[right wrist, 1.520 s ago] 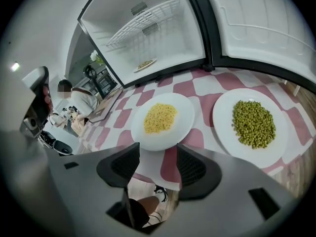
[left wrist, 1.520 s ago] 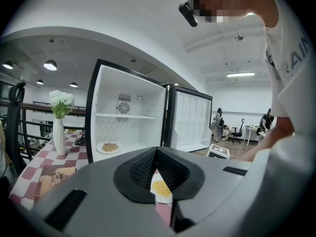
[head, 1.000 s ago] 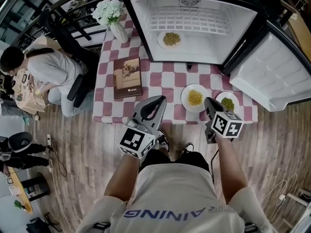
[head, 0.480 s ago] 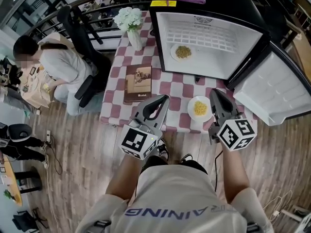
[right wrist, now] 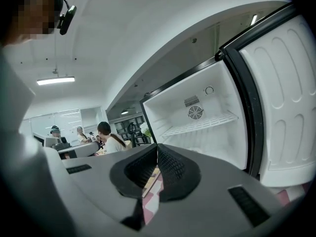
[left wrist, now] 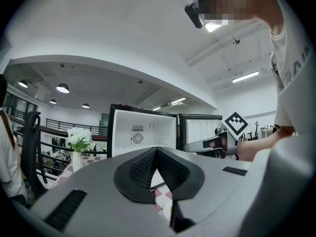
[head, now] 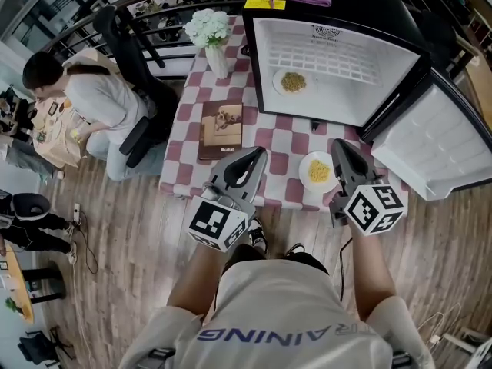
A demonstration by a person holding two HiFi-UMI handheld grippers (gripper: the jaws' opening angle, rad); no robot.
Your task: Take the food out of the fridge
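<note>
One serving is out and one is left inside, so the task looks to be between fetches. A round white plate of yellow-green food (head: 293, 81) sits on the floor of the black fridge with a white inside (head: 338, 52), towards its left side, with the door swung wide open. The fridge stands at the far right of the red-and-white checked counter (head: 277, 129). A round white plate of yellow food (head: 317, 171) lies on that counter near its front edge, towards the right corner. Both tools are held level above the front edge and point at the fridge. The left gripper (head: 259, 154) has its jaws pressed together with nothing between them. The right gripper (head: 337, 144), just beside the yellow plate and above it, is likewise closed tight and empty. Neither touches any dish. The next move probably calls for one gripper to part its jaws, reach forward past the open door into the fridge, and close on the rim of the plate there. It would then need to carry the plate out level so the loose food does not slide off.
</note>
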